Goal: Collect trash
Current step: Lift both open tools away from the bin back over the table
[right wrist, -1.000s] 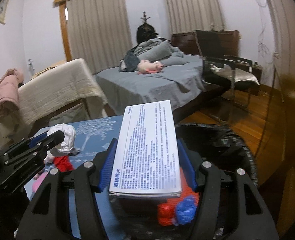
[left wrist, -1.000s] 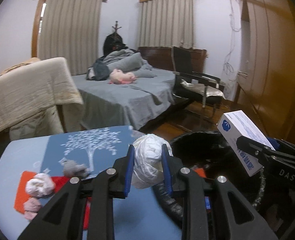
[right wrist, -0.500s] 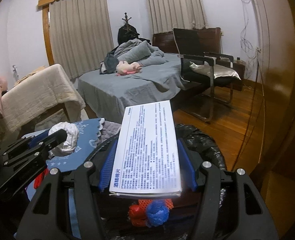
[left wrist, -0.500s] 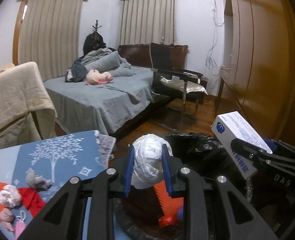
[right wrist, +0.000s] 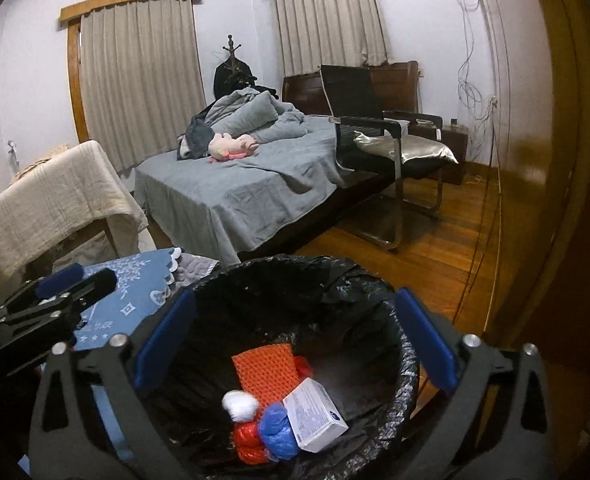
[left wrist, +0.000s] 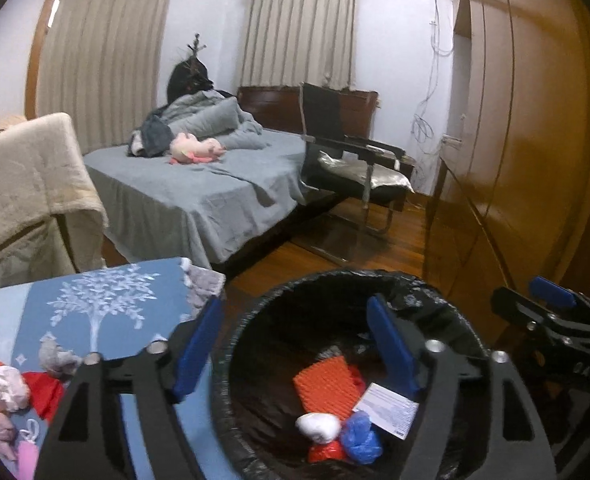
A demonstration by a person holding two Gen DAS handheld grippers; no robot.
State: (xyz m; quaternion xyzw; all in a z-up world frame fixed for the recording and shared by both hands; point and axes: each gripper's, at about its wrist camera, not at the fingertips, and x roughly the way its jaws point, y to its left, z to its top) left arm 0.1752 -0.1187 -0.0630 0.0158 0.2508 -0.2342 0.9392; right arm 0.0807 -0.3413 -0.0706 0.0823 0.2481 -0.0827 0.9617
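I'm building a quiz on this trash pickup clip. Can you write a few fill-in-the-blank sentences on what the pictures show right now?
1. The white box lies inside the bin lined with a ____ bag.
2. The crumpled blue wad sits beside a ____ one.
3. Nothing is between the left tongs or the right tongs: both are ____.

Missing words: black; red; empty

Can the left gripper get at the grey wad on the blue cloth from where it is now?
Probably yes. The left gripper is empty, its jaws opening over the trash bin; the grey wad lies uncovered on the blue cloth to its left, with nothing between.
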